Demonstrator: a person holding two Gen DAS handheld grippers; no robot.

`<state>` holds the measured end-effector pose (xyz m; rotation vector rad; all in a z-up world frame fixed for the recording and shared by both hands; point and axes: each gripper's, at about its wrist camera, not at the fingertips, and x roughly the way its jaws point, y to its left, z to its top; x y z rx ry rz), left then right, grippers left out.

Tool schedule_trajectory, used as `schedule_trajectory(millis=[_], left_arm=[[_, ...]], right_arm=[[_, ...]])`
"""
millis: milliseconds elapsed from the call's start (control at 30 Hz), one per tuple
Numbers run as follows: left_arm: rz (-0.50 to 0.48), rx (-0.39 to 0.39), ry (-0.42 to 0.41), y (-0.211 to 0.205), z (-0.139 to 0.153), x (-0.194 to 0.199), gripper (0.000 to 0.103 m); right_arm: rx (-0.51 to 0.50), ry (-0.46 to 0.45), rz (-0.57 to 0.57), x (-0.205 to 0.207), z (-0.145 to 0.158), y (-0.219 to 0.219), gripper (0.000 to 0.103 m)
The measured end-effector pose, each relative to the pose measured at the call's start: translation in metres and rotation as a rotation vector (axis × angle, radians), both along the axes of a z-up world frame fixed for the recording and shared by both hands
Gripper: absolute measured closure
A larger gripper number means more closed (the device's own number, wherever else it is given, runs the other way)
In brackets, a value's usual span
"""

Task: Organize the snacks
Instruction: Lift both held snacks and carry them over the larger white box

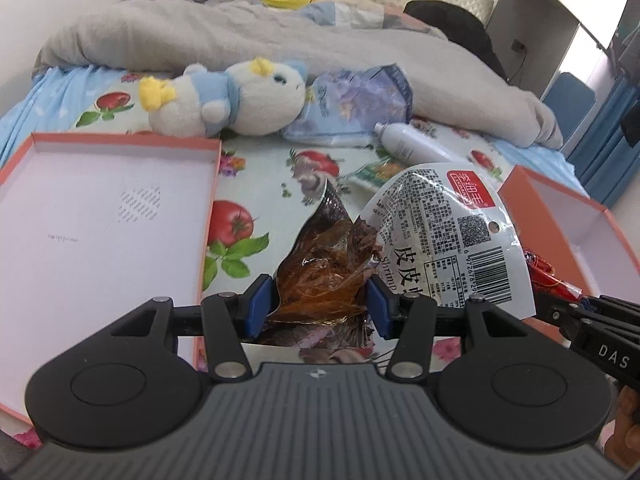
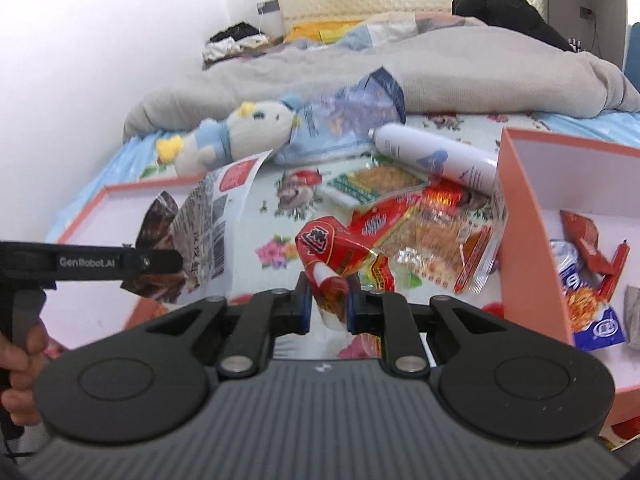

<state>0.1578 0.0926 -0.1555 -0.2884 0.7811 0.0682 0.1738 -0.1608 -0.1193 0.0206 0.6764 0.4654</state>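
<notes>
My left fingers (image 1: 318, 306) sit half spread, clamped on the clear bag of brown shrimp snack (image 1: 332, 272), lifted off the bed. My right fingers (image 2: 326, 304), nearly closed, pinch a small red packet (image 2: 332, 264). The box on the right (image 2: 520, 216) already holds several packets; the tray on the left (image 1: 100, 216) looks empty. Three or so packets (image 2: 416, 220) lie loose on the bed, so I judge the sorting roughly half done.
</notes>
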Motion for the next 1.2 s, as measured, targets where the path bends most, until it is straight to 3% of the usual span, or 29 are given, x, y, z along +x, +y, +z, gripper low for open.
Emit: schedule_trajectory(millis=[567, 967, 1200], left_arm=[[-0.002, -0.038, -0.092, -0.025, 0.082, 0.009, 0.046], [-0.127, -0.052, -0.147, -0.087, 0.137, 0.059, 0.046], [-0.212, -0.058, -0.144, -0.138, 0.148, 0.093, 0.046]], right_arm=[[0.065, -0.129, -0.040, -0.001, 0.071, -0.033, 0.084], [0.072, -0.214, -0.153, 0.014, 0.119, -0.085, 0.084], [0.068, -0.239, -0.242, 0.026, 0.131, -0.129, 0.084]])
